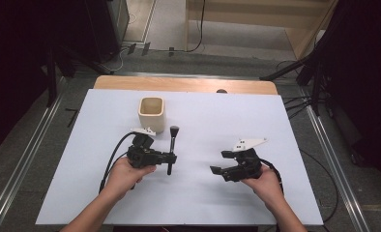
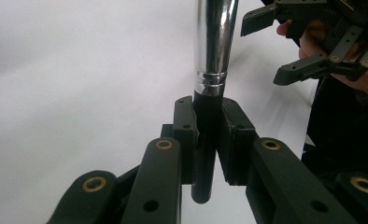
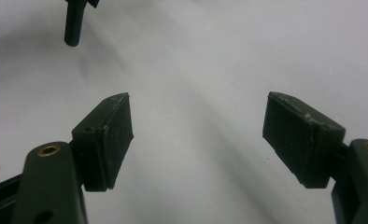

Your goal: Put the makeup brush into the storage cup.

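Clamping the brush [image 2: 215, 70] handle, left gripper [image 2: 209, 123].

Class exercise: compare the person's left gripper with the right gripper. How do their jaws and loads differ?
The left gripper is shut on a makeup brush; the right gripper is open and holds nothing. The left gripper's pads press the brush's black handle; the right gripper's pads stand wide apart. Both are black and hand-held above the white table.

The brush [image 2: 215, 42] head is cut off above (probably bristles), mid-handle hidden between pads.
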Demonstrator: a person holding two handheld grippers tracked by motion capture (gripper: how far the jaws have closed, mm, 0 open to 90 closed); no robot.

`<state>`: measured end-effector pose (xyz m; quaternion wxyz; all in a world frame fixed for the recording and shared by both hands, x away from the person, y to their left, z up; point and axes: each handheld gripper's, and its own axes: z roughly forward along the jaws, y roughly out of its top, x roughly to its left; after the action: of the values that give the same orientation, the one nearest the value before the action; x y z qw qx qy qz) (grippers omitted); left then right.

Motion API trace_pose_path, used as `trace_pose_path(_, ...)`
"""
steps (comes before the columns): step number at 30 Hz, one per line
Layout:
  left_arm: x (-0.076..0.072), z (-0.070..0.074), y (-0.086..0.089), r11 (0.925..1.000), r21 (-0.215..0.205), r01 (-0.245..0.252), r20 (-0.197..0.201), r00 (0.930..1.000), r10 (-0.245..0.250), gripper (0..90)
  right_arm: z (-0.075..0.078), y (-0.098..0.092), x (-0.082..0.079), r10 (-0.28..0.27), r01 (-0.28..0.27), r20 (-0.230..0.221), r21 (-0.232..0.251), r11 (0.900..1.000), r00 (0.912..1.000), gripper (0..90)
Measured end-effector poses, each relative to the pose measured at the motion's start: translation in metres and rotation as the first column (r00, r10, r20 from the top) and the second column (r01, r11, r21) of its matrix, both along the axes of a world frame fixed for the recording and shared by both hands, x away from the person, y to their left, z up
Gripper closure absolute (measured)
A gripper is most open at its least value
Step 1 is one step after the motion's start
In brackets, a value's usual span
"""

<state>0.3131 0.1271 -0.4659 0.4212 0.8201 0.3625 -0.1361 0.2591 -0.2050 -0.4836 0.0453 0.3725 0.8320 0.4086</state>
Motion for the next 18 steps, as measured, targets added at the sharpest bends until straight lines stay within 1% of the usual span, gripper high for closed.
trace_pose_path(4, 0.0, 0.0, 0.001, 1.0, -0.004, -0.001, -0.003, 1.0, 0.001, 79.6, -0.002, -0.008, -0.006, -0.001, 0.001, 0.006, -0.007, 1.0, 1.0, 25.5)
trace_pose_path(7, 0.0, 0.001, 0.001, 1.0, -0.007, 0.0, -0.002, 1.0, 0.0, 79.6, -0.003, -0.013, -0.012, -0.019, 0.019, 0.004, -0.014, 1.0, 0.9998, 25.4)
trace_pose_path(10, 0.0, 0.001, 0.0, 1.0, -0.009, 0.002, 0.0, 1.0, -0.002, 79.6, -0.003, -0.021, -0.018, -0.027, 0.027, 0.022, -0.01, 1.0, 0.9994, 24.7)
trace_pose_path(14, 0.0, 0.001, 0.0, 0.9998, -0.013, 0.017, -0.015, 0.9997, -0.017, 79.7, -0.007, -0.031, -0.024, -0.047, 0.047, 0.009, -0.004, 0.999, 0.9988, 24.6)
trace_pose_path(16, -0.001, 0.002, -0.001, 0.9996, -0.009, 0.027, -0.008, 0.9996, -0.027, 79.8, -0.009, -0.035, -0.026, -0.057, 0.057, -0.002, -0.005, 0.998, 0.9984, 24.6)
trace_pose_path(18, -0.001, 0.003, -0.001, 0.9995, -0.01, 0.029, -0.01, 0.9995, -0.029, 79.8, -0.008, -0.037, -0.027, -0.062, 0.062, -0.001, 0.0, 0.998, 0.9981, 24.6)
